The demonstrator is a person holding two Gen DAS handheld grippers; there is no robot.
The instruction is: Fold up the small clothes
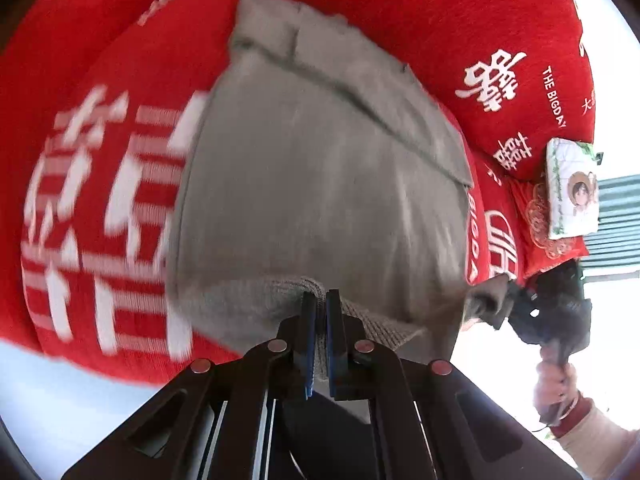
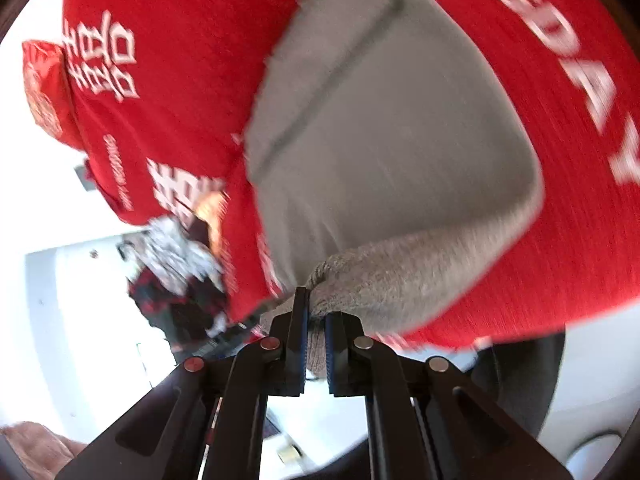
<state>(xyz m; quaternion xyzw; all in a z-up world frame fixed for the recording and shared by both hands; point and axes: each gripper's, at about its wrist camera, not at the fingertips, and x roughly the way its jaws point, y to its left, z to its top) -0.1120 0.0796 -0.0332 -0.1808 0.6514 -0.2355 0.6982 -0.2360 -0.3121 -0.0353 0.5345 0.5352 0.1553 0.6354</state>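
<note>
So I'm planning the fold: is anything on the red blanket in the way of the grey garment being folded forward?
Nothing visible. Both grippers, left and right, are shut on the grey garment hem; only bare red blanket surrounds it.

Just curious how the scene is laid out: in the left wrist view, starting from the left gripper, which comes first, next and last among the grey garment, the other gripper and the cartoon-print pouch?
1. Grey garment: clamped in the left gripper.
2. Right gripper: lower right, on the garment's other corner.
3. Cartoon-print pouch: far right, on the red blanket.

Red bedspread (image 1: pixel 460 20) with white lettering, red cushion (image 2: pixel 44 92), bright white walls, daylight
</note>
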